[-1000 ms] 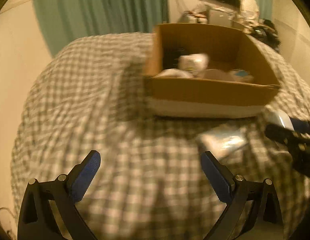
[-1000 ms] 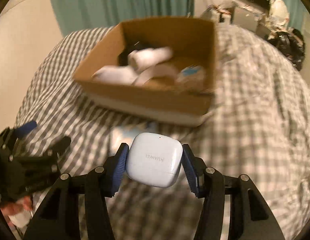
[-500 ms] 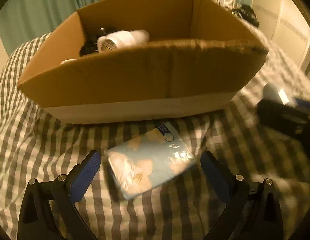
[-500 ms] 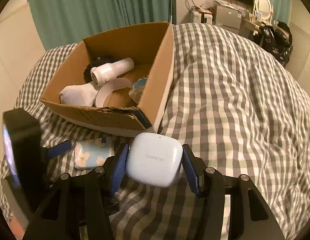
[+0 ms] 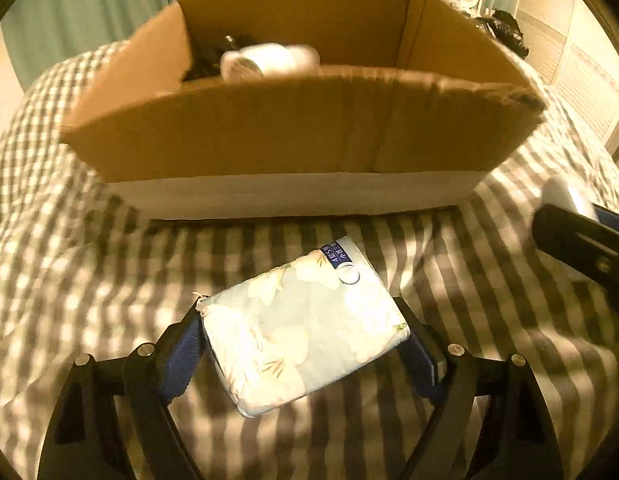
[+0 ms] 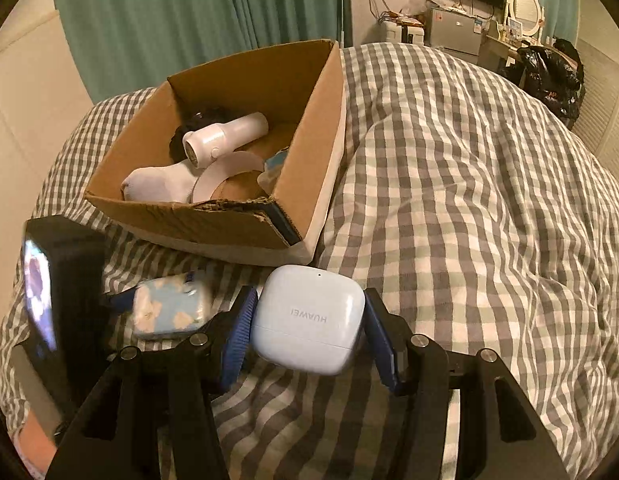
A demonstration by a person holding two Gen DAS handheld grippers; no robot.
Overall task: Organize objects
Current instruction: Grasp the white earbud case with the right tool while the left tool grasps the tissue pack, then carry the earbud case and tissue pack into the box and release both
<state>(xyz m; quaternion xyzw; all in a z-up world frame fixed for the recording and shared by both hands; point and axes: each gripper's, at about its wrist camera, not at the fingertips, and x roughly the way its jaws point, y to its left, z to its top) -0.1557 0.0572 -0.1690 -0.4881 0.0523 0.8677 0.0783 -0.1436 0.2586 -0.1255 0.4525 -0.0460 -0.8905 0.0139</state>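
My left gripper is squeezing a floral tissue pack between both pads, just in front of the cardboard box on the checked bed. My right gripper is clamping a pale blue earbud case beside the box's near corner.

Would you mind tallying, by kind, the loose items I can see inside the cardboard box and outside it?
In the cardboard box:
white cylindrical device: 1
white sock: 1
white paper ring: 1
dark item: 1
blue packet, partly hidden: 1
Outside:
tissue pack: 1
earbuds case: 1
Total: 7
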